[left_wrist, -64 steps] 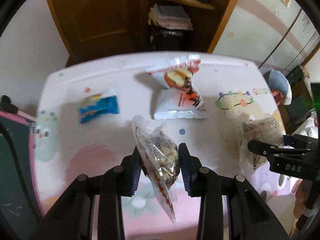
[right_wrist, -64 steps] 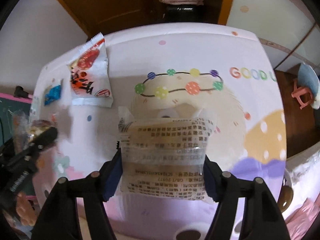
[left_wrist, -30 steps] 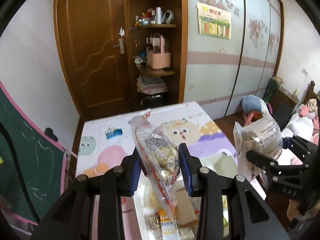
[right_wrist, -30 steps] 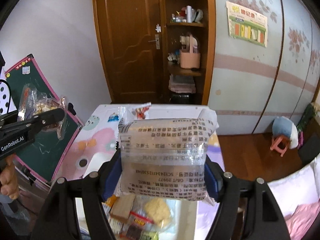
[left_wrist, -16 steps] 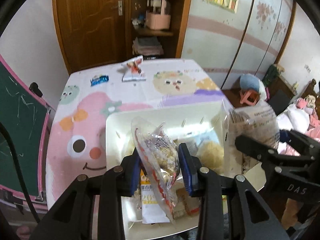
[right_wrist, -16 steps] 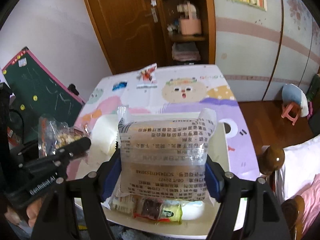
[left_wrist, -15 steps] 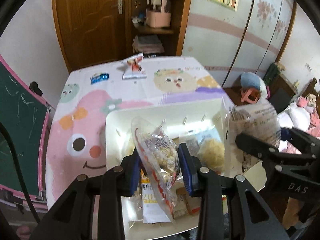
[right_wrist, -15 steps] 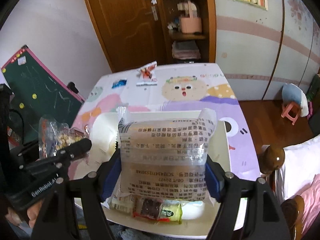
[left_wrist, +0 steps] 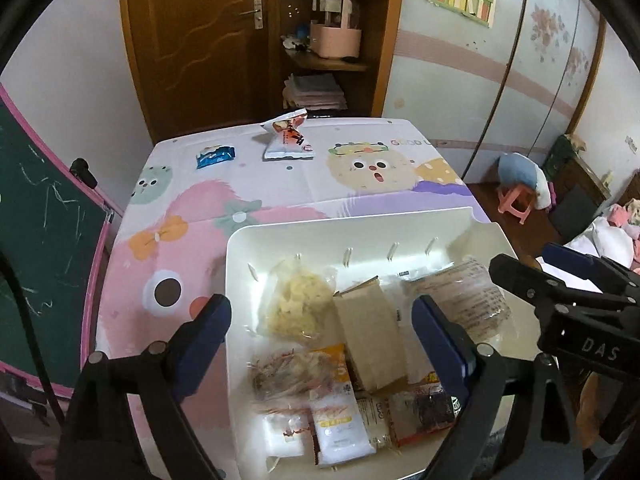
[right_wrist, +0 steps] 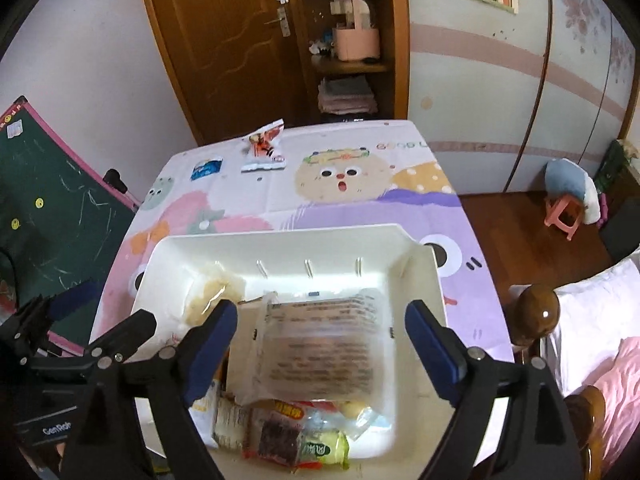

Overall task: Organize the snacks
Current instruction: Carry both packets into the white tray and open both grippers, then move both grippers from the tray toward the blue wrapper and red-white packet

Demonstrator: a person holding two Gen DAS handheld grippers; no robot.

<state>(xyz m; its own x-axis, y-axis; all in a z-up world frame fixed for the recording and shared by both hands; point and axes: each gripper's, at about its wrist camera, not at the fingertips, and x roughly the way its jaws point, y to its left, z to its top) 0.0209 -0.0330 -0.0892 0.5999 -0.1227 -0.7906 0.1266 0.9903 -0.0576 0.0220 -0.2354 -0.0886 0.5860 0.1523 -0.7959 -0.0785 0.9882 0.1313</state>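
Note:
A white bin [left_wrist: 360, 228] [right_wrist: 280, 240] at the near end of the table holds several snack packets. My left gripper [left_wrist: 320, 320] is open and empty above it; the clear bag of nuts [left_wrist: 292, 372] lies blurred in the bin below. My right gripper [right_wrist: 320, 320] is open and empty; the clear printed packet [right_wrist: 320, 348] [left_wrist: 468, 300] lies blurred in the bin under it. A blue packet [left_wrist: 215, 155] [right_wrist: 206, 168] and a red-and-white packet [left_wrist: 289, 138] [right_wrist: 264, 148] lie at the table's far end.
A cartoon-print cloth [left_wrist: 280, 188] covers the table. A green chalkboard [left_wrist: 36, 240] leans at the left. A wooden door and corner shelf [left_wrist: 328, 40] stand behind the table. A pink stool [right_wrist: 564, 216] and a bed are at the right.
Both grippers have opened over the bin. The bag of nuts has left the left gripper and the printed packet has left the right gripper; both now lie in the bin.

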